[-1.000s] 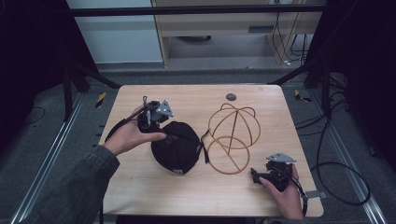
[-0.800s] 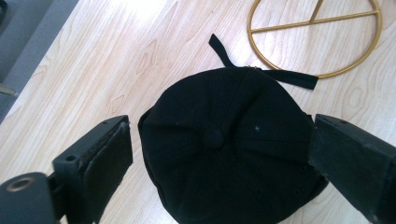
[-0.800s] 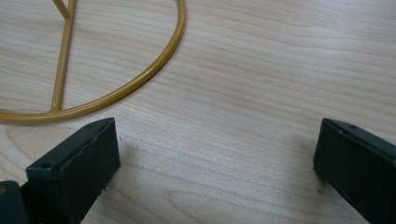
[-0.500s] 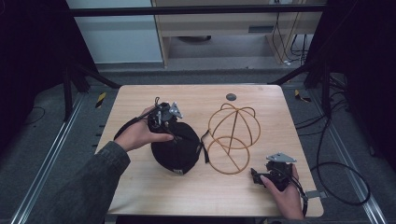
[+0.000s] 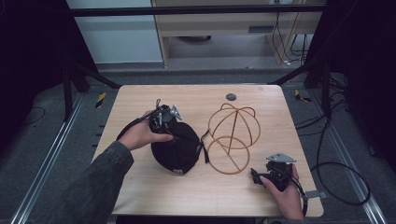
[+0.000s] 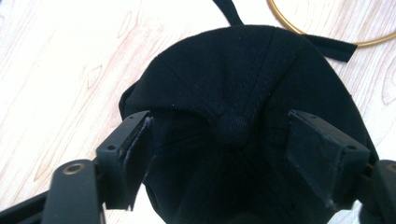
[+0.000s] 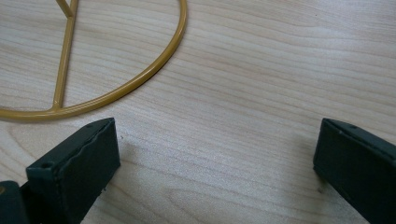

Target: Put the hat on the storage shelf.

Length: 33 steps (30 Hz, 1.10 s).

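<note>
On the surface (image 5: pixel 140 186): cap (image 5: pixel 180 147) crown up at mid-left, just beside wire stand (image 5: pixel 232 137); strap reaching toward the stand's ring
Left tongs (image 6: pixel 229 140): down over the crown, button between the jaws; jaws just been closing, part open, pads at the cloth on both sides but no pinch yet; likely set there to lift by the top
Right tongs (image 7: pixel 215 163): wide open, nothing held; parked low near the stand's base ring, probably to steady it
</note>
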### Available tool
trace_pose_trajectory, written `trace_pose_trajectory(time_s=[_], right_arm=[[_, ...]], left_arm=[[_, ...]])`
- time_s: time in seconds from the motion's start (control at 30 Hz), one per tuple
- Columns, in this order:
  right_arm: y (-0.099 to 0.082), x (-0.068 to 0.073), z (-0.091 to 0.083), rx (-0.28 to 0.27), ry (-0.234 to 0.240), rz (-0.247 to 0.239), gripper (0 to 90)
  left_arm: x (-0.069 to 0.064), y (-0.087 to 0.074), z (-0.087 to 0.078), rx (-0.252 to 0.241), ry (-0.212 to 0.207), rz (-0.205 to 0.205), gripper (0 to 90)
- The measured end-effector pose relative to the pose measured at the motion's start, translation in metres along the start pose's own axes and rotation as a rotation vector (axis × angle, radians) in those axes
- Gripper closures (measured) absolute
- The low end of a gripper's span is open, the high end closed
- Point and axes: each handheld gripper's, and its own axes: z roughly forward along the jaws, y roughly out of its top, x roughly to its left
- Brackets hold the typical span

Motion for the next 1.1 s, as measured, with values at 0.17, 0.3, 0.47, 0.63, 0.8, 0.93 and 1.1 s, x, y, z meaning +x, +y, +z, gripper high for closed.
trace_pose_trajectory(time_s=[0.17,0.3,0.47,0.63,0.8,0.93,1.1], right_arm=[[0.0,0.0,0.0,0.0,0.0,0.001,0.6],[0.0,0.0,0.0,0.0,0.0,0.0,0.6],[0.0,0.0,0.0,0.0,0.0,0.0,0.6],[0.0,0.0,0.0,0.0,0.0,-0.002,0.6],[0.0,0.0,0.0,0.0,0.0,-0.001,0.6],[0.0,0.0,0.0,0.0,0.0,-0.002,0.6],[0.0,0.0,0.0,0.0,0.0,-0.002,0.6]], left_arm=[[-0.002,0.001,0.004,-0.001,-0.02,0.008,31.4],[-0.003,0.001,0.007,0.003,-0.025,0.008,36.6],[-0.002,-0.002,0.008,-0.002,-0.032,-0.006,48.7],[-0.006,-0.004,0.011,0.009,-0.036,-0.009,61.9],[-0.009,-0.006,0.012,-0.011,-0.059,-0.018,72.8],[-0.014,-0.011,0.006,-0.046,-0.066,-0.02,73.3],[-0.019,-0.019,-0.009,-0.087,-0.048,-0.012,73.5]])
